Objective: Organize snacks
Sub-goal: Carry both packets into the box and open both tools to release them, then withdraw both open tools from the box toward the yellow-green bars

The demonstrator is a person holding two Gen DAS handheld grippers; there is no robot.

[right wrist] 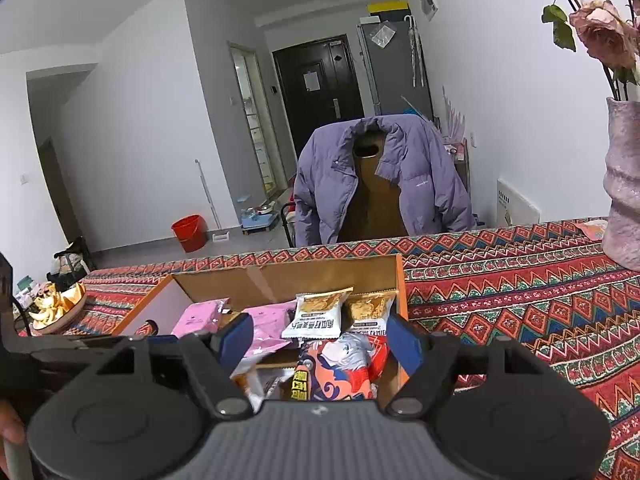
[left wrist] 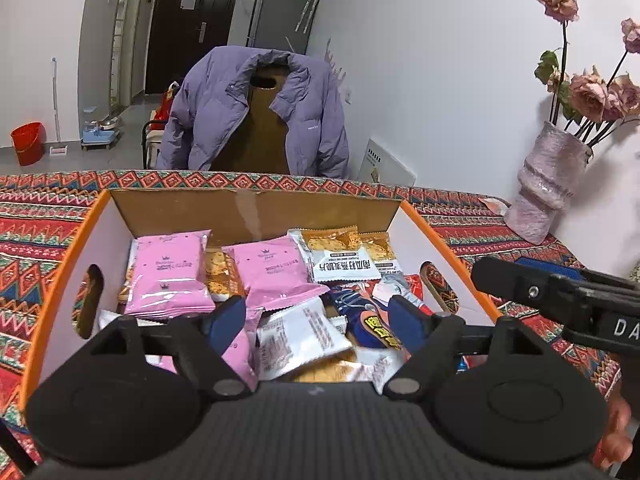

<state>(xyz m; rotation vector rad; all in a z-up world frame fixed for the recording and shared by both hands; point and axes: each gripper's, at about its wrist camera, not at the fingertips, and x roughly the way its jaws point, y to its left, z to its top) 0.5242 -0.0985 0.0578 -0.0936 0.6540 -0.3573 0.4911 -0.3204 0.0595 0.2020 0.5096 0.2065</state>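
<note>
Left gripper (left wrist: 318, 320) jaws spread, seemingly empty, over snack box (left wrist: 256, 210)

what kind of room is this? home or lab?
Most likely a lived-in home, an apartment's dining or living area. A purple jacket hangs over a chair, a fridge stands by the dark entry door, and a patterned tablecloth carries the snack box.

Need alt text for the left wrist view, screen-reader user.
The open left gripper hovers over an orange-rimmed cardboard box piled with snack packets: pink packets, white and gold ones. The box sits on a patterned tablecloth; the right gripper enters from the right.
</note>
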